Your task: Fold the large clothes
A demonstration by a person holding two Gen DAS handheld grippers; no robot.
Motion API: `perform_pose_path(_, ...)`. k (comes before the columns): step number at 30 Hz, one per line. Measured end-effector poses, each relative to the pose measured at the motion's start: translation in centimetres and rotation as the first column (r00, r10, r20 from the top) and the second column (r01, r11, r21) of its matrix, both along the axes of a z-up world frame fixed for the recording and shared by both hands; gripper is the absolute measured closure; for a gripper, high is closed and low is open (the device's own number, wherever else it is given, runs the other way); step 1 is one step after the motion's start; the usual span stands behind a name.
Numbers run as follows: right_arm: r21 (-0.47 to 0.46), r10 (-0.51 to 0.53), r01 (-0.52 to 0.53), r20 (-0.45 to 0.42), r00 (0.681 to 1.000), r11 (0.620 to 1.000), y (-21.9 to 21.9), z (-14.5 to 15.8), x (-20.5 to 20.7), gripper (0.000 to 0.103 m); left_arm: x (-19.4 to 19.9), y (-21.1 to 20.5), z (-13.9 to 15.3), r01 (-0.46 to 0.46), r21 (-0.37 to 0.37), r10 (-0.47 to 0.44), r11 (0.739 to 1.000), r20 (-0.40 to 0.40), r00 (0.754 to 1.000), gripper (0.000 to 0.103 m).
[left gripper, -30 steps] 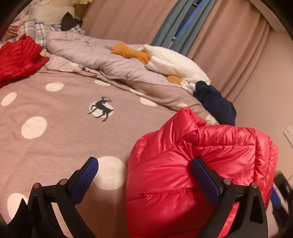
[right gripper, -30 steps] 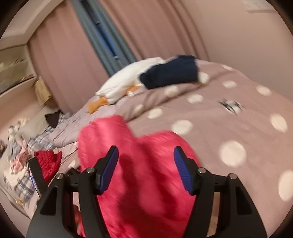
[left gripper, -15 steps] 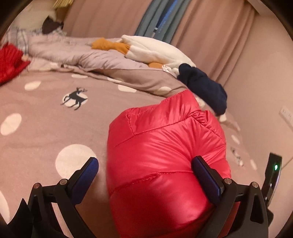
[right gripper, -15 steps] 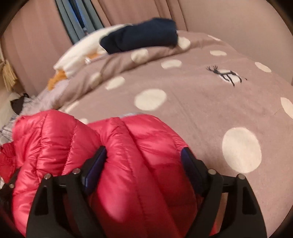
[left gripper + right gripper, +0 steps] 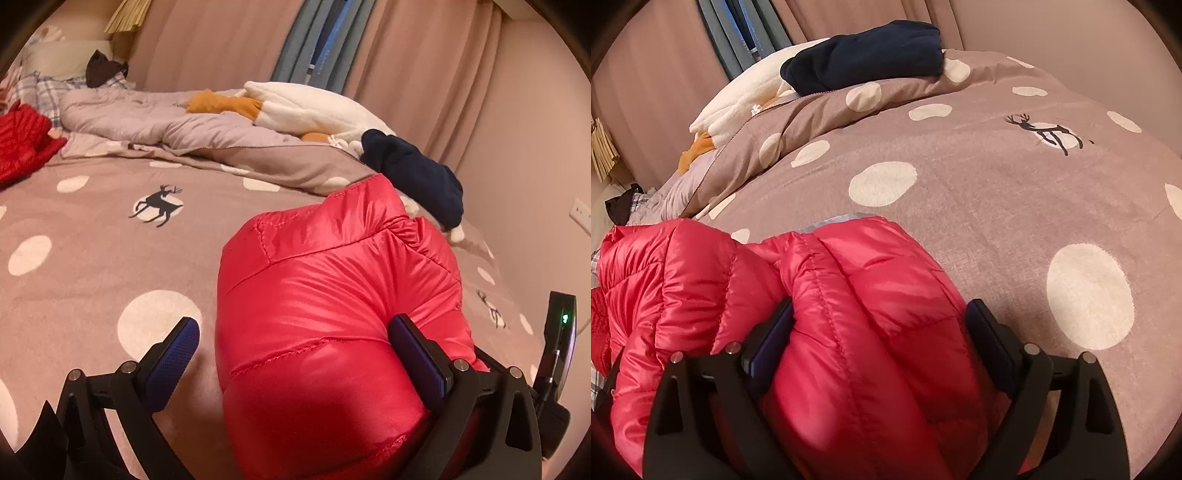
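Observation:
A shiny red puffer jacket (image 5: 332, 295) lies bunched on the dotted brown bedspread (image 5: 92, 229). My left gripper (image 5: 295, 343) is open wide; the jacket fills the right half of the gap and presses against the right finger (image 5: 417, 354). In the right wrist view the same jacket (image 5: 849, 314) bulges between the fingers of my right gripper (image 5: 882, 328), which is open wide around a thick fold of it. The right gripper's body (image 5: 559, 339) shows at the left view's right edge.
A folded navy garment (image 5: 413, 173) and a white and orange fleece (image 5: 314, 107) lie on a rumpled lilac duvet (image 5: 155, 118) at the far side. Another red garment (image 5: 22, 144) lies far left. Curtains (image 5: 406, 55) and a wall stand behind the bed.
The jacket has been gathered into a tighter bundle between both grippers. The right gripper has come down over the jacket, closer to the bed. The left view has swung a little left again.

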State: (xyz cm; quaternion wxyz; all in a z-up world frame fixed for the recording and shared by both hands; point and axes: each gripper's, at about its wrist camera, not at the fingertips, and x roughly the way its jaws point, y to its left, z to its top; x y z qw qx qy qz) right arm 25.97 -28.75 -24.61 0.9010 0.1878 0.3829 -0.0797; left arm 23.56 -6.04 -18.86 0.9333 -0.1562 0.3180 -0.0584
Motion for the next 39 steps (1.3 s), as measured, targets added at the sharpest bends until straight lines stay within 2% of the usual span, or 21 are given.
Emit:
perform_pose_path(5, 0.021, -0.007, 0.007, -0.003, 1.000, 1.000, -0.4, -0.1, -0.1, 0.009, -0.5, 0.0, 0.2, 0.012, -0.004, -0.012, 1.000, -0.006, 1.000, 0.001)
perform_pose_path(9, 0.031, -0.013, 0.014, -0.004, 1.000, 0.999, -0.5, -0.1, -0.2, 0.006, -1.0, 1.0, -0.3, 0.021, -0.096, -0.024, 0.995, -0.029, 0.999, 0.001)
perform_pose_path(12, 0.032, -0.024, 0.024, -0.004, 1.000, 0.999, -0.4, 0.1, -0.6, 0.004, -0.9, 1.9, -0.6, 0.040, -0.182, -0.059, 0.983, -0.095, 0.994, 0.001)
perform_pose_path(14, 0.035, -0.032, 0.032, -0.006, 0.999, 0.999, -0.4, 0.1, -0.9, 0.004, -1.0, 2.2, -0.5, 0.061, -0.205, -0.085, 0.977, -0.114, 0.990, 0.001)
perform_pose_path(19, 0.070, -0.032, 0.032, -0.002, 1.000, 0.997, -0.6, -0.1, -1.6, 0.003, -1.4, 2.2, -0.5, 0.072, -0.203, -0.093, 0.977, -0.099, 0.991, 0.001)
perform_pose_path(23, 0.119, -0.030, 0.031, -0.005, 1.000, 0.992, -1.1, -0.4, -1.5, 0.002, -1.2, 2.2, -0.8, 0.057, -0.236, -0.085, 0.970, -0.107, 0.991, 0.001)
perform_pose_path(31, 0.136, -0.024, 0.026, -0.015, 1.000, 0.990, -1.2, -0.7, -1.4, 0.000, -0.7, 2.6, -1.3, 0.053, -0.288, -0.098, 0.956, -0.145, 0.985, 0.000)
perform_pose_path(39, 0.148, -0.020, 0.023, -0.017, 1.000, 0.989, -1.4, -0.8, -1.2, 0.000, -1.3, 2.0, -0.7, 0.039, -0.226, -0.067, 0.973, -0.115, 0.991, 0.000)
